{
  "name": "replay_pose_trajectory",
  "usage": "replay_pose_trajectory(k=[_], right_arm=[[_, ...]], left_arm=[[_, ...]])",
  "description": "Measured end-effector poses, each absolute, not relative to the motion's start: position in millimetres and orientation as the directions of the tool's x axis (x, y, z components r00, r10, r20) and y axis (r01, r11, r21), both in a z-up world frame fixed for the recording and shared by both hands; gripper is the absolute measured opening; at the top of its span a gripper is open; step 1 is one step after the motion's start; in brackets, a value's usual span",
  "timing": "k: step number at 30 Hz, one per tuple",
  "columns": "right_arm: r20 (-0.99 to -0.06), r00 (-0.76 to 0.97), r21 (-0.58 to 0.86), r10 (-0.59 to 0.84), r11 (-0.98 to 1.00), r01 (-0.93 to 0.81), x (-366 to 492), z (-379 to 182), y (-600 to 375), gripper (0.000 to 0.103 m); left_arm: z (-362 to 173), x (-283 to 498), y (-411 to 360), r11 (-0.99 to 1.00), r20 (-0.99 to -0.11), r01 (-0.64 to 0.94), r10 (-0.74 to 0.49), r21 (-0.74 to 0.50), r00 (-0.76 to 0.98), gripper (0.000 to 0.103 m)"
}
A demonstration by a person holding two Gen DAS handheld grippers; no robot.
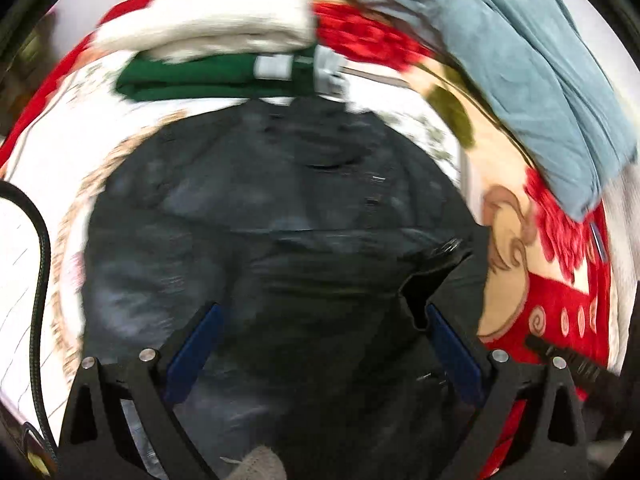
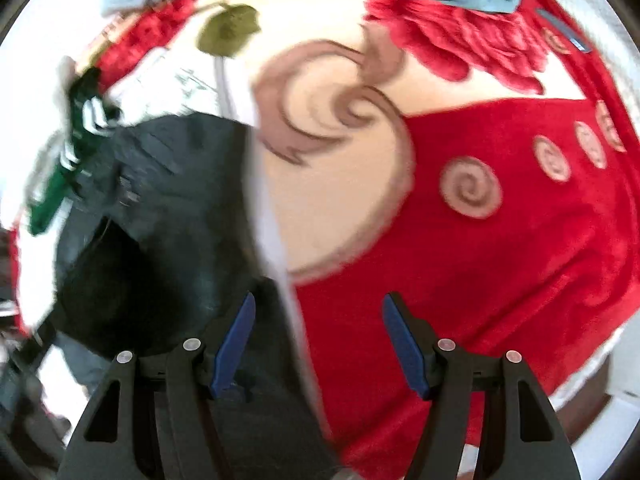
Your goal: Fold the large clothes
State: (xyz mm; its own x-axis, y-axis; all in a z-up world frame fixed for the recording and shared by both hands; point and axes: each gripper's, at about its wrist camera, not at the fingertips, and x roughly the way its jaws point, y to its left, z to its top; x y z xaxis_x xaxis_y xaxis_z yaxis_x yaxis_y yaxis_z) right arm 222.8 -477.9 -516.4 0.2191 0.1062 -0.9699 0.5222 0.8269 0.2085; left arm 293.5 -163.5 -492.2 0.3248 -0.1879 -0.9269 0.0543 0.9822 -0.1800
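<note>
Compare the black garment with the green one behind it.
The black garment lies spread wide and rumpled in front of the left gripper; the green garment is folded into a compact stack. Black is far larger. Green carries a white folded item on top; black carries nothing. Both rest on the patterned bedding.

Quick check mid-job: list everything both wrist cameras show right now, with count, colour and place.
dark garment: one, black-grey, spread on the bed below the left hand-held gripper; its edge also shows at left of the right view.
green garment: one, green with white stripes, folded, beyond the dark garment.
white fabric: one, cream-white, folded, on top of the green garment.
blue fabric: one, pale blue, loose at the far right of the bed.
blanket: one, red and cream with swirls and flowers, covering the bed.
cable: one, black, left edge.
left hand-held gripper: open, over the dark garment.
right hand-held gripper: open, over the blanket at the dark garment's edge.
</note>
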Motion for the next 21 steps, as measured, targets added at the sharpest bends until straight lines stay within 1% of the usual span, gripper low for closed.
replay_pose_trajectory(k=[5,7,10,12,15,18,20,21], right_arm=[[-0.917,0.299,0.377,0.266,0.823,0.425,258,-501,-448,0.068],[-0.89,0.297,0.445,0.345,0.798,0.406,273,-505,-437,0.068],[-0.837,0.269,0.547,0.477,0.72,0.426,291,-518,-418,0.068],[-0.82,0.253,0.571,0.514,0.7,0.429,296,-525,-406,0.068],[-0.85,0.228,0.525,0.475,0.74,0.42,300,-526,-388,0.07],[-0.874,0.233,0.485,0.426,0.75,0.45,295,-528,-388,0.072],[-0.902,0.236,0.433,0.363,0.762,0.481,290,-528,-397,0.072],[-0.921,0.241,0.388,0.305,0.772,0.503,286,-525,-406,0.072]], left_arm=[[-493,248,-84,0.977,-0.957,-0.122,-0.137,-0.172,0.254,0.102],[-497,231,-59,0.972,-0.969,-0.183,-0.102,-0.145,0.223,0.102],[-507,210,-30,0.969,-0.982,-0.233,-0.038,-0.081,0.184,0.102],[-516,204,-17,0.965,-0.989,-0.26,0.001,-0.037,0.148,0.102],[-524,203,-3,0.956,-0.99,-0.293,0.049,0.007,0.136,0.102],[-534,212,0,0.956,-0.984,-0.284,0.111,0.067,0.142,0.102],[-544,224,-2,0.958,-0.973,-0.254,0.175,0.132,0.154,0.102],[-549,230,-3,0.958,-0.966,-0.238,0.201,0.16,0.16,0.102]])
